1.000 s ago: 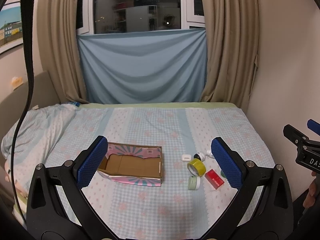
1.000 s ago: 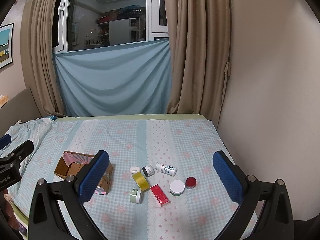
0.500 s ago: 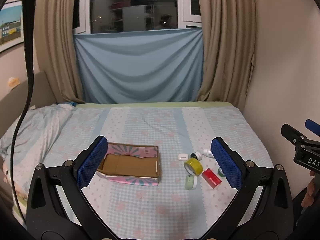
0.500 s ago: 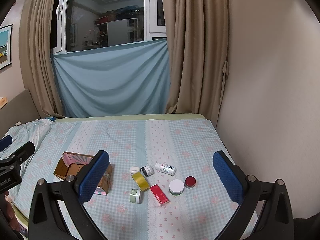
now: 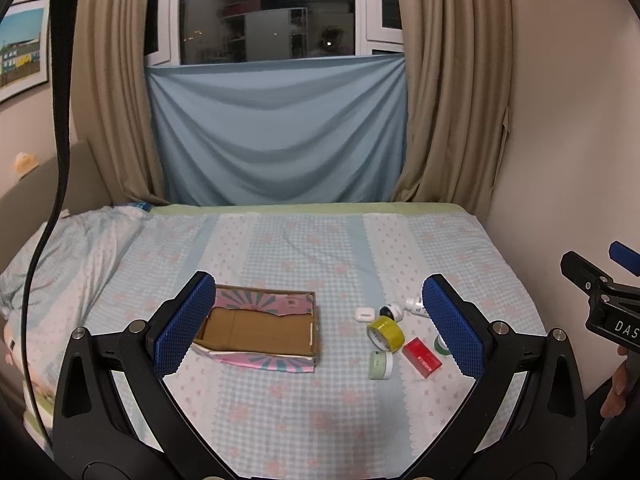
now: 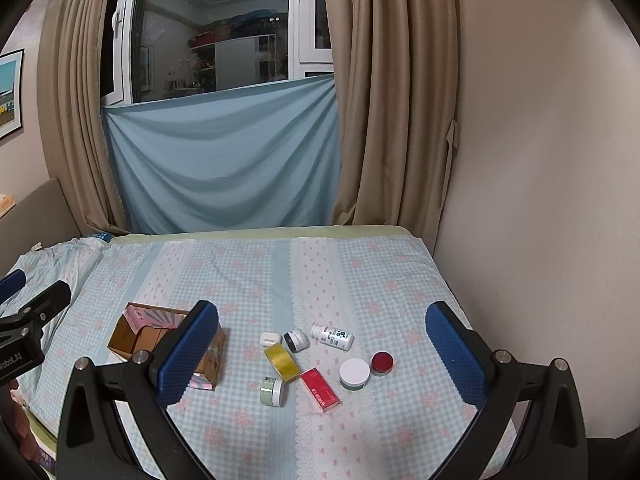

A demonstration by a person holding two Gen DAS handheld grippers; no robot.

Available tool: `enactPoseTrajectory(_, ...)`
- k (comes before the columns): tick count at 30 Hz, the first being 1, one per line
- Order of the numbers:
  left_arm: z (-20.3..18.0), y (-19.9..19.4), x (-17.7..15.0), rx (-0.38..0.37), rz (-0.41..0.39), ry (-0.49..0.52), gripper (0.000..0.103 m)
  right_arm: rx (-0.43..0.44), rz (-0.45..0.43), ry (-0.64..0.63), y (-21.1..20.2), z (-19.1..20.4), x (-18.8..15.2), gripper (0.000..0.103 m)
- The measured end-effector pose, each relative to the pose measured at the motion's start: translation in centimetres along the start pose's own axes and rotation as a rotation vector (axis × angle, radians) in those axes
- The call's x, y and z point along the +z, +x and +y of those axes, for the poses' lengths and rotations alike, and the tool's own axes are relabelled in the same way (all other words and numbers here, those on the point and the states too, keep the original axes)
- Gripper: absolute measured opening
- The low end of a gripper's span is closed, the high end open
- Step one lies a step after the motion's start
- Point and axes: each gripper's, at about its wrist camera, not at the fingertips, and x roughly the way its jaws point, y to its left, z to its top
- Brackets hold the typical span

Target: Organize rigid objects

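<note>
Both the left tongs point(image 5: 318, 322) and right tongs point(image 6: 320, 354) hung spread wide and empty above the bed point(image 6: 248, 272), the yellow tape roll point(image 6: 281, 361) ahead between the right pads beside the open cardboard box point(image 5: 260, 330), so descending squarely seemed wisest

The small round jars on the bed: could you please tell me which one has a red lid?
The red-lidded jar is rightmost in the cluster, beside the white-lidded jar; the other jars show white, black or pale green.
</note>
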Motion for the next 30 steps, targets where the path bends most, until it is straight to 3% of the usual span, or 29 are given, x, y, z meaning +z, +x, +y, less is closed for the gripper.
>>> enactPoseTrajectory(24,-0.7,1.6,0.8,0.002,0.021,0.022,0.102,0.008,0.009,0.004,0.9,0.2,0.3,0.103)
enactPoseTrajectory(30,-0.9,2.6,0.7,-0.006,0.020,0.006,0.102,0.045,-0.004,0.028,1.5,-0.3,0.3,0.103)
